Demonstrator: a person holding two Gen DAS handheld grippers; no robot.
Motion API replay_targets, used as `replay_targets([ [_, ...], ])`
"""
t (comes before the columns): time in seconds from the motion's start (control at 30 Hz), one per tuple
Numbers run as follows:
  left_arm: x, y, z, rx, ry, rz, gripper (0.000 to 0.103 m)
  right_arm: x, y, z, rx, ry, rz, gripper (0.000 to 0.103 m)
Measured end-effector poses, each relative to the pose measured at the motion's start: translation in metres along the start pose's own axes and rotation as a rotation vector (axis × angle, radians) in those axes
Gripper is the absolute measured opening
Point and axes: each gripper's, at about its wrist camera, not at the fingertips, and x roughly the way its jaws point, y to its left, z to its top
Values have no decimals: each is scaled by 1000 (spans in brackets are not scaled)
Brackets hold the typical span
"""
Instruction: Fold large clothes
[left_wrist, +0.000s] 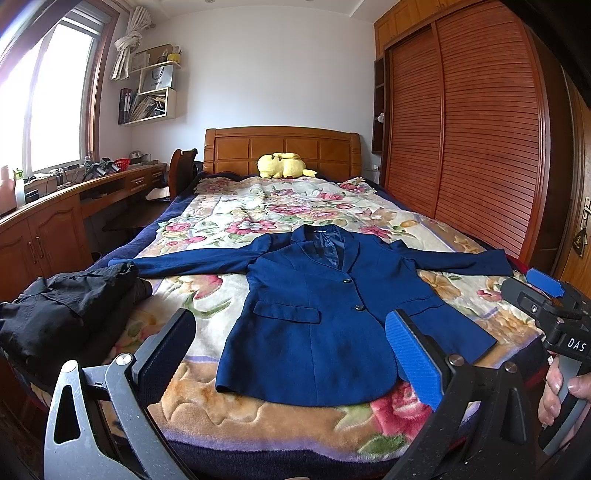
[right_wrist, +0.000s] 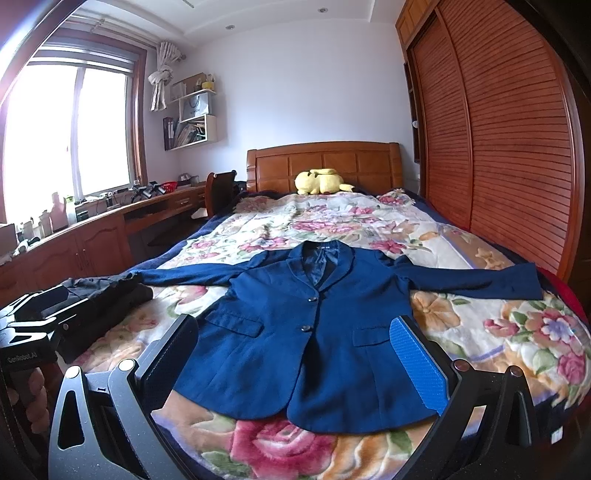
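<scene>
- Currently a navy blue blazer (left_wrist: 317, 317) lies flat and face up on the bed (left_wrist: 258, 424), hem toward the foot edge, collar toward the headboard, both sleeves stretched out toward the side edges.
- Its cloth is a matte woven weave with notched lapels, two dark round buttons (left_wrist: 347, 281) done up, flap pockets and a shinier blue lining at the neck; a small neck label is there, too small to read.
- Under it spreads a plush floral blanket (right_wrist: 498, 332), embossed with pink, orange and green blooms on cream.
- A crumpled black garment (left_wrist: 70, 310) sits at the bed's left edge, near the foot corner, just beside the blazer's sleeve cuff.
- The left gripper (left_wrist: 291, 365) hovers over the foot edge with fingers spread wide, holding nothing: one finger (left_wrist: 166, 354) is dark and ribbed, the other carries a blue textured pad.
- The right gripper (right_wrist: 295, 365) is likewise spread wide and empty above the blazer's hem; in the left wrist view its black body reads "DAS".
- A hand (left_wrist: 561, 391) grips the right gripper's handle.
- In the right wrist view the left gripper's body reads "GenRobot.AI".
- A yellow plush toy (right_wrist: 321, 181) rests at the wooden headboard (right_wrist: 325, 162).
- A louvred wooden wardrobe (left_wrist: 469, 140) lines the right side.
</scene>
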Motion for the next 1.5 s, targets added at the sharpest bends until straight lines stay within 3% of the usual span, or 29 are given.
replay_targets([
  [0.47, 12, 7, -7, -2, 41, 24, 103, 21, 0, -8, -15, 38, 6, 103],
  [0.93, 82, 40, -33, -13, 130, 94, 103, 114, -3, -12, -32, 145, 73, 103],
  [1.5, 160, 84, -29, -27, 196, 155, 103, 231, 5, 8, -105, 153, 181, 103],
])
